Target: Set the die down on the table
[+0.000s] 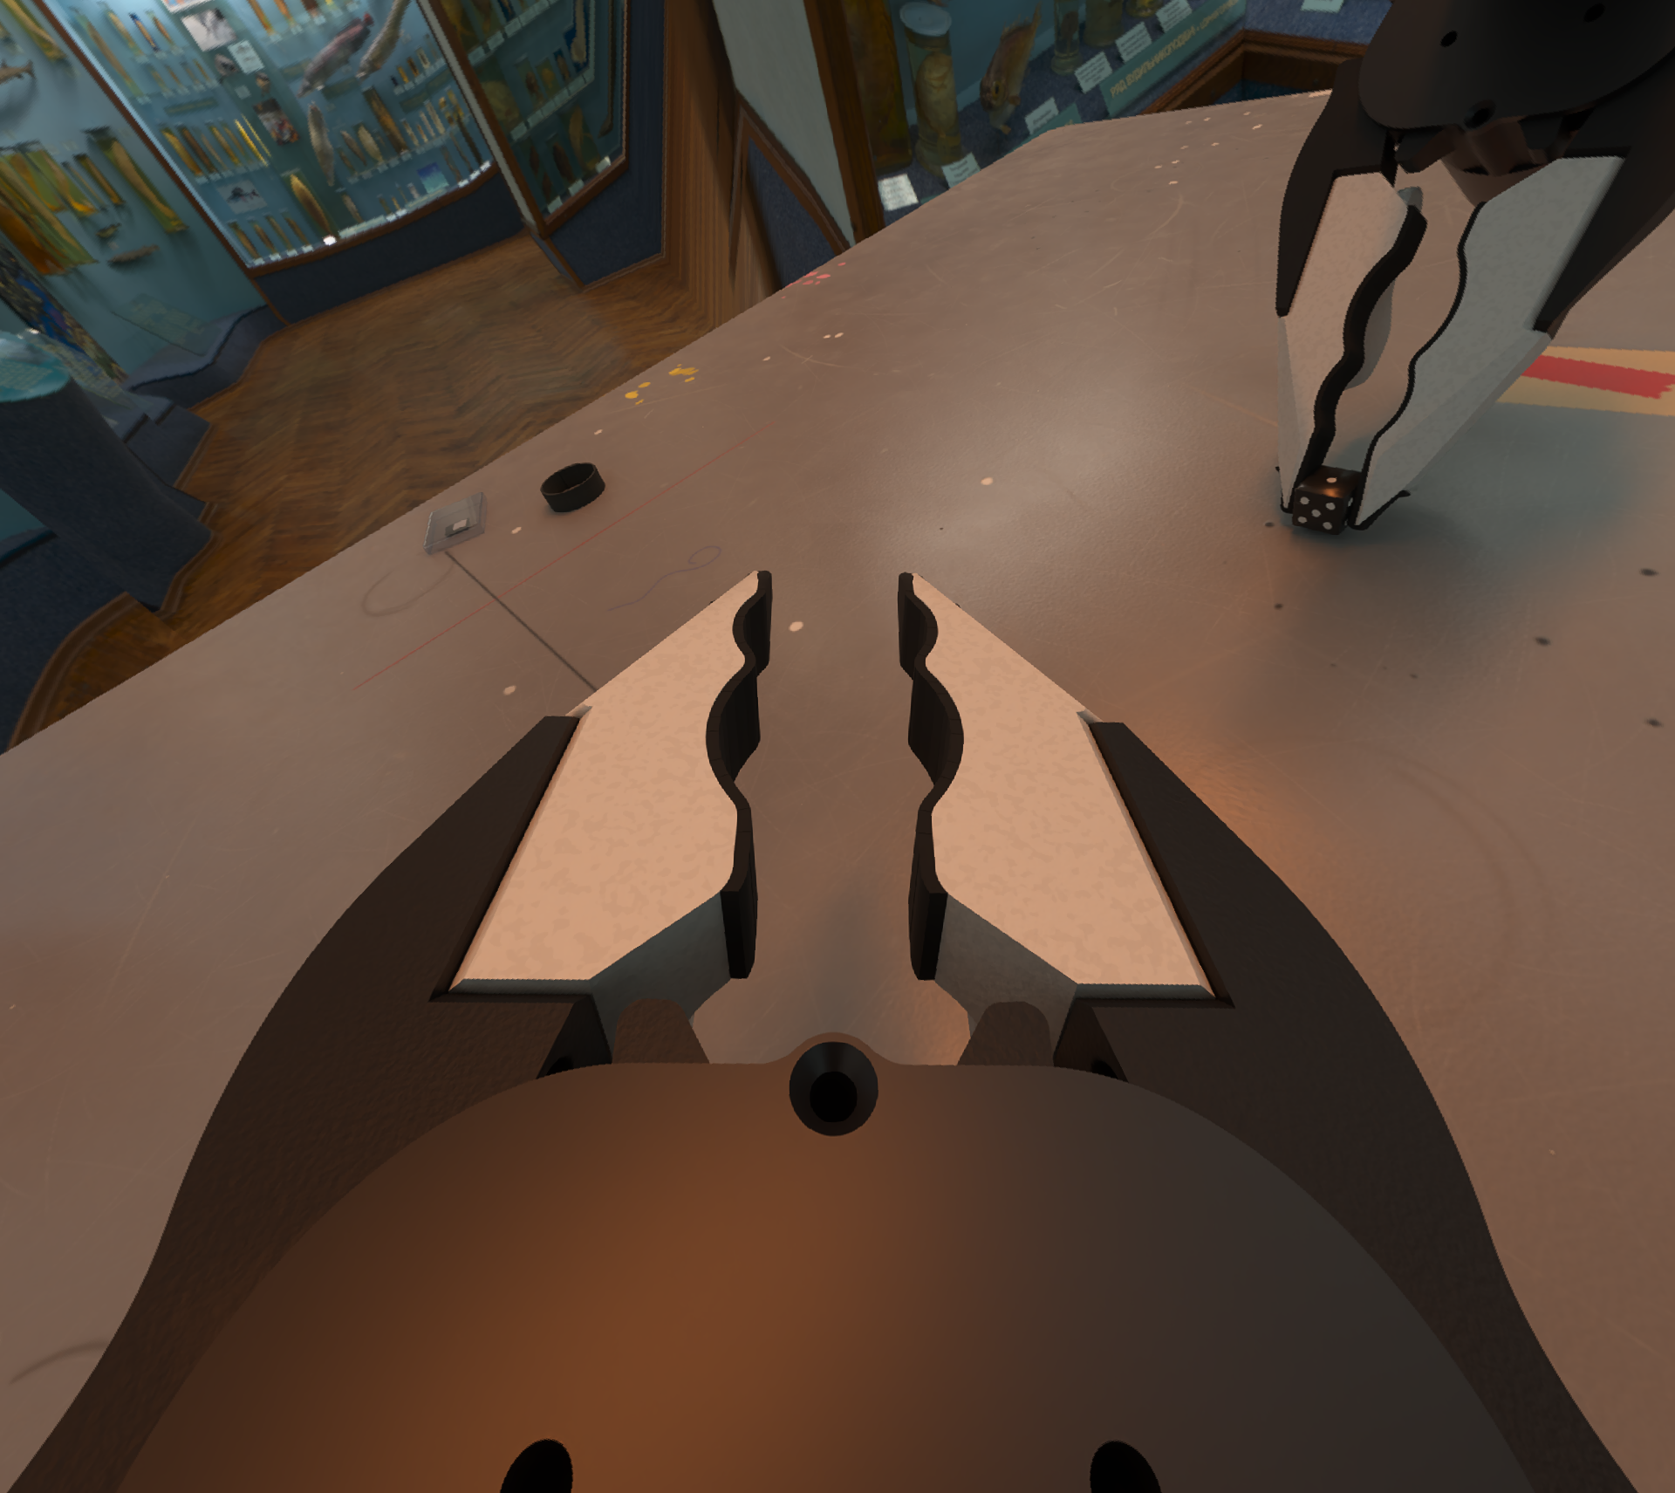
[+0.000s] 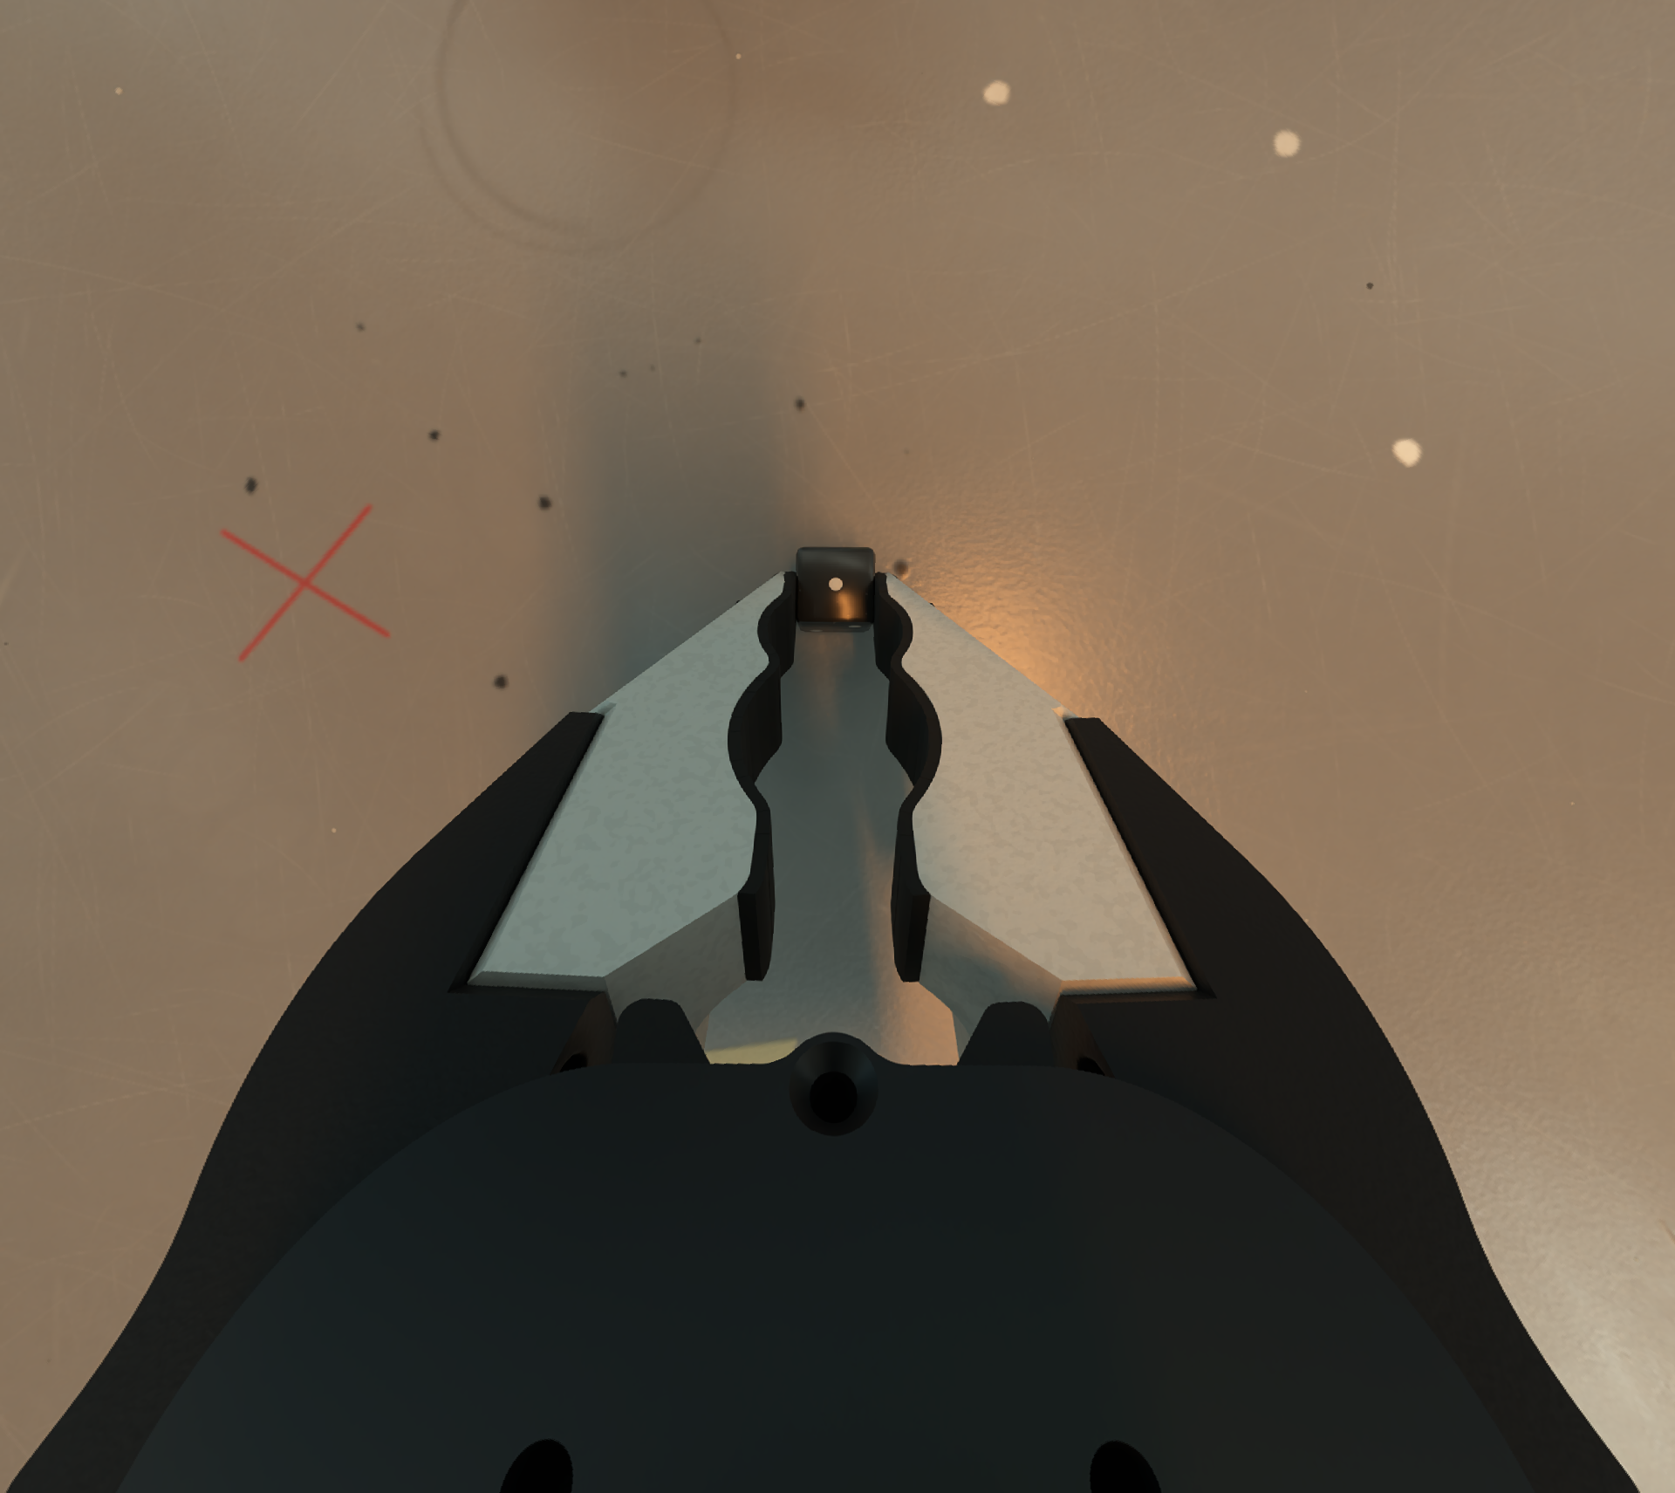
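Observation:
A small black die (image 1: 1321, 507) with white pips sits at the table surface (image 1: 997, 452), clamped between the tips of my right gripper (image 1: 1325, 499), which points straight down at the right of the left wrist view. In the right wrist view the die (image 2: 835, 586) shows one pip on its top face, held between the two fingertips of my right gripper (image 2: 835, 599). Its underside looks level with the table; I cannot tell if it touches. My left gripper (image 1: 834, 588) is open and empty, hovering over the table well to the left of the die.
A black ring (image 1: 573, 487) and a small grey plate (image 1: 456, 523) lie near the table's far left edge (image 1: 381, 543). A red cross mark (image 2: 305, 584) is drawn on the table left of the die. A red and cream stripe (image 1: 1595, 380) lies behind the right gripper.

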Controlling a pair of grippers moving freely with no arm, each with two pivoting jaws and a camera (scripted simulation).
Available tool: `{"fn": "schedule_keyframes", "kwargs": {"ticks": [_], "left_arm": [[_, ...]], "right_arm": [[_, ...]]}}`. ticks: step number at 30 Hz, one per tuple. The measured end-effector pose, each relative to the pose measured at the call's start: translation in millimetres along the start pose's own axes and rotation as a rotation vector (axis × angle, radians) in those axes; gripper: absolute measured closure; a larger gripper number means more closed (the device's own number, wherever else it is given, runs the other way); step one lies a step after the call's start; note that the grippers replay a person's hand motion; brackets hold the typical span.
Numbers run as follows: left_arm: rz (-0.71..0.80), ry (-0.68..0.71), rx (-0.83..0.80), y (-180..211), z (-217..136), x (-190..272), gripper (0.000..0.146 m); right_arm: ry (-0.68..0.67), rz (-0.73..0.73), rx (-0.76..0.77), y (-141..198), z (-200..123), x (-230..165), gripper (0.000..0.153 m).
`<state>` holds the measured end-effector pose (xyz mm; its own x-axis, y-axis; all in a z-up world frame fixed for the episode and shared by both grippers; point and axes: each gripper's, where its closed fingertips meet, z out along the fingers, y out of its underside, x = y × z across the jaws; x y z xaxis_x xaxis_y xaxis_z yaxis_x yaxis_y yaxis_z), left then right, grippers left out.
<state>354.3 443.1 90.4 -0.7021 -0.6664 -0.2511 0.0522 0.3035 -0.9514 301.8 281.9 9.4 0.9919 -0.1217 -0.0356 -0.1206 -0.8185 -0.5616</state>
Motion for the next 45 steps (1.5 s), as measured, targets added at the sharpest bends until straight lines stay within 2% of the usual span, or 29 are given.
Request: {"fn": "schedule_keyframes", "kwargs": {"ticks": [9,16,22,28,35,43,45], "left_arm": [[0.004,-0.002,0.002,0,0,0,0.118],[0.007,-0.004,0.002,0,0,0,0.118],[0.01,-0.006,-0.005,1,0,0,0.118],[0.011,-0.009,-0.011,1,1,0,0.118],[0.017,-0.01,-0.015,2,1,0,0.118],[0.089,0.007,0.055,-13,-4,12,0.121],[0.102,0.023,0.03,-14,-2,19,0.12]], "right_arm": [[-0.018,0.039,0.113,-9,-11,-5,0.136],[-0.123,0.115,0.37,-30,-38,-11,0.136],[-0.092,0.124,0.35,-24,-38,-9,0.136],[-0.002,0.085,0.228,-14,-23,-9,0.136],[0.12,-0.013,0.202,-19,-21,-11,0.136],[0.319,-0.13,0.225,-26,-38,-5,0.136],[0.374,-0.147,0.232,-25,-45,-4,0.136]]}}
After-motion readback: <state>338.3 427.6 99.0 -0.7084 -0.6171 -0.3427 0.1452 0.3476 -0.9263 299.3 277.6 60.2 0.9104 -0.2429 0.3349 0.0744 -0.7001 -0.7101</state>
